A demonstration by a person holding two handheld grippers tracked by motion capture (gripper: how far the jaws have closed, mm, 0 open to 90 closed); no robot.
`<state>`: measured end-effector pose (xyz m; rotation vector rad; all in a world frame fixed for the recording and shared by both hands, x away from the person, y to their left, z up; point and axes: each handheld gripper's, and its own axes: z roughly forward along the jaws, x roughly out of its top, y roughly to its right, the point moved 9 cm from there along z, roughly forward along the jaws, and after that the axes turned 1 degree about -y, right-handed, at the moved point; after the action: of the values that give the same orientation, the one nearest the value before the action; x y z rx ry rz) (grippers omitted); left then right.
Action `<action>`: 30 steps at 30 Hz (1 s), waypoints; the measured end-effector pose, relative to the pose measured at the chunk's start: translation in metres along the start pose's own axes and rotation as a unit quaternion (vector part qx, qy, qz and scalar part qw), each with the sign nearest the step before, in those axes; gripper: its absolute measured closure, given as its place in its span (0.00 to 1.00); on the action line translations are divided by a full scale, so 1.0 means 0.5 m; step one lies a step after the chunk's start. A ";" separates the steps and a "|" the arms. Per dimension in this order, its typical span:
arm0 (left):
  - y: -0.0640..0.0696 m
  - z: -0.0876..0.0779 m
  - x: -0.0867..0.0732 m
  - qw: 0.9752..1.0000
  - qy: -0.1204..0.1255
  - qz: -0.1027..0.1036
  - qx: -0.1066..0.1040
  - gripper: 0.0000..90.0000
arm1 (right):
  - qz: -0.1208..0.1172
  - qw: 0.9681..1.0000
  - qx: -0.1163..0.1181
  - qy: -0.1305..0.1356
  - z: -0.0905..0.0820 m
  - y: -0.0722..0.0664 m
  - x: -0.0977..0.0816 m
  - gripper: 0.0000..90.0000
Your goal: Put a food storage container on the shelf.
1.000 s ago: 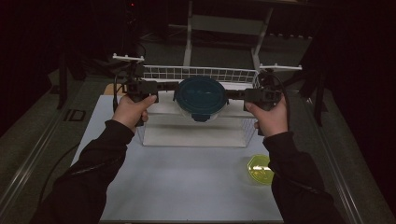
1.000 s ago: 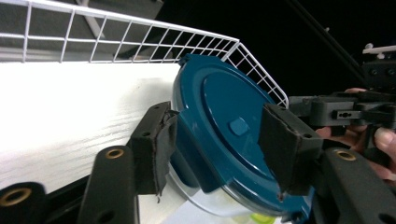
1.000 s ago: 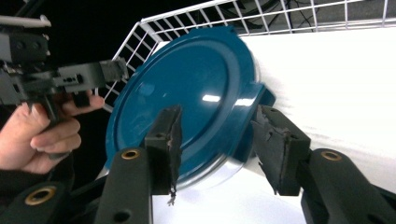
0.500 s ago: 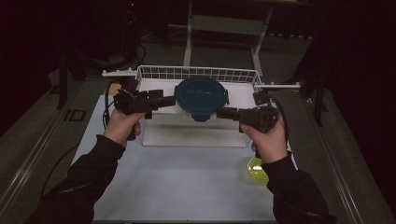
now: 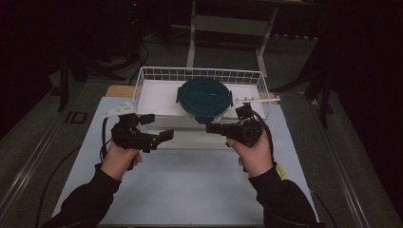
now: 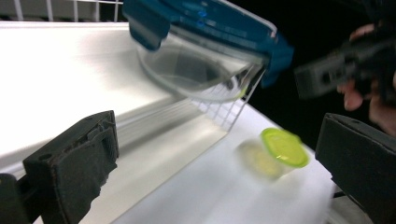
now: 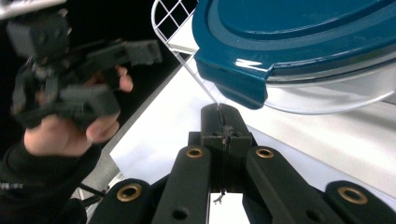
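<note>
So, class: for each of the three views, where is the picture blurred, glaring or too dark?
High view: dark surroundings beyond the lit table. Left gripper view: glare whitens the basket floor, and the green-lidded cup is motion-smeared. Right gripper view: the blue-lidded container is sharp; the far hand is blurred.

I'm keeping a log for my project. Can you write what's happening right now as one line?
left gripper: open, holds nothing | right gripper: jaws shut, holds nothing | round glass container with teal lid: in white wire basket | green-lidded cup: on table

Both forearms enter from six o'clock in dark sleeves. The left hand grips the left gripper, jaws spread wide, pointing toward three o'clock. The right hand holds the right gripper, jaws pressed together, pointing toward nine o'clock.
</note>
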<state>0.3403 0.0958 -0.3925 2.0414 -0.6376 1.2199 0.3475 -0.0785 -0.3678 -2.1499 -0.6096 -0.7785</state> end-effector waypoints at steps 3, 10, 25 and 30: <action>0.002 -0.006 -0.033 1.000 -0.009 0.022 0.018 0.00 | 0.003 1.000 -0.005 0.002 0.010 0.006 0.005 1.00; 0.004 -0.006 -0.113 0.998 -0.034 0.034 0.027 0.00 | 0.011 1.000 -0.013 0.004 0.028 0.018 0.013 1.00; 0.031 -0.022 -0.223 0.996 -0.039 0.068 0.032 0.00 | 0.016 0.999 -0.030 0.015 0.041 0.040 0.039 1.00; 0.039 -0.025 -0.243 0.997 -0.034 0.068 0.030 0.00 | 0.021 0.999 -0.038 0.020 0.041 0.051 0.047 1.00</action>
<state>0.2657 0.1010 -0.4911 2.1260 -0.7934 1.2642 0.3871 -0.0737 -0.3749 -2.2027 -0.5206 -0.8329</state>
